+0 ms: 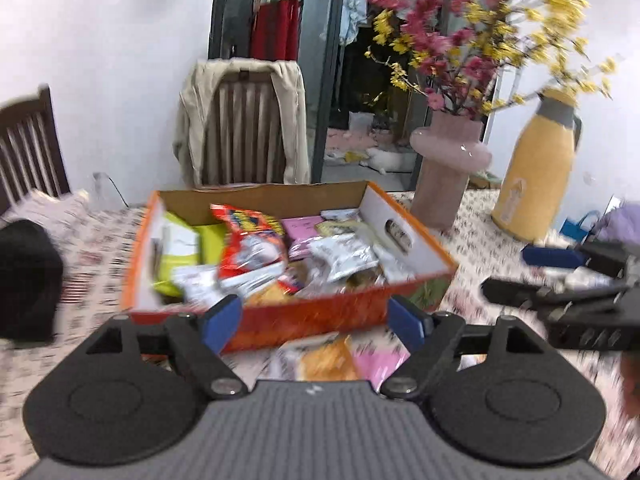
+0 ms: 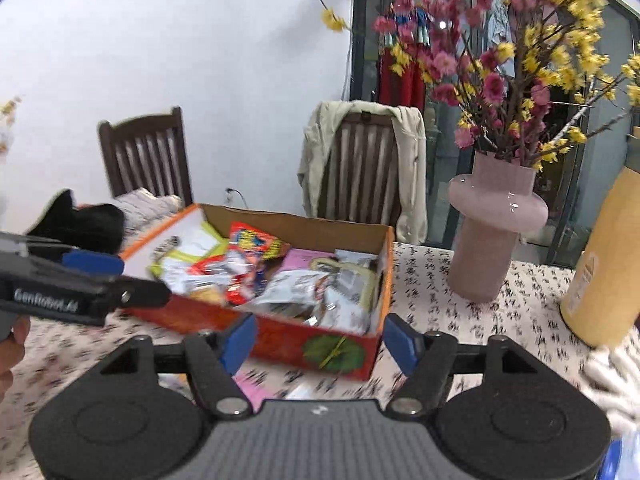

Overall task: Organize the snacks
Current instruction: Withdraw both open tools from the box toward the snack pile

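A: Where's the orange box (image 1: 320,316) sitting rn?

B: On the patterned tablecloth (image 1: 92,256), mid-table, w/ both grippers hovering at its near wall. It's lying open-topped, packed w/ snack packets (image 1: 344,260): a red one (image 1: 248,240) standing tilted near the middle, a yellow-green one (image 1: 180,256) leaning at the left wall, pink & white ones toward the right.

A: Left gripper (image 1: 316,320), what's it doing?

B: Jaws standing wide apart, nothing between the blue pads (image 1: 222,320). Just below them two more packets are lying on the cloth, outside the box: an orange-yellow one (image 1: 324,360) & a pink one (image 1: 380,364), touching each other.

A: Right gripper (image 2: 320,338)?

B: Also gaping, pads (image 2: 240,338) empty, pointing at the box's near corner where a green round print (image 2: 334,350) is showing. Pink packet edge peeking under it. Details are blurring a lot, can't read any labels.

A: Anything else on the table?

B: Pink vase (image 2: 492,232) w/ pink & yellow flowers (image 2: 500,60) sitting right of the box, apart from it. Yellow thermos (image 1: 540,168) standing further right. Black bundle (image 1: 24,276) lying at the left edge. Behind: two wooden chairs, one wearing a beige jacket (image 1: 240,120).
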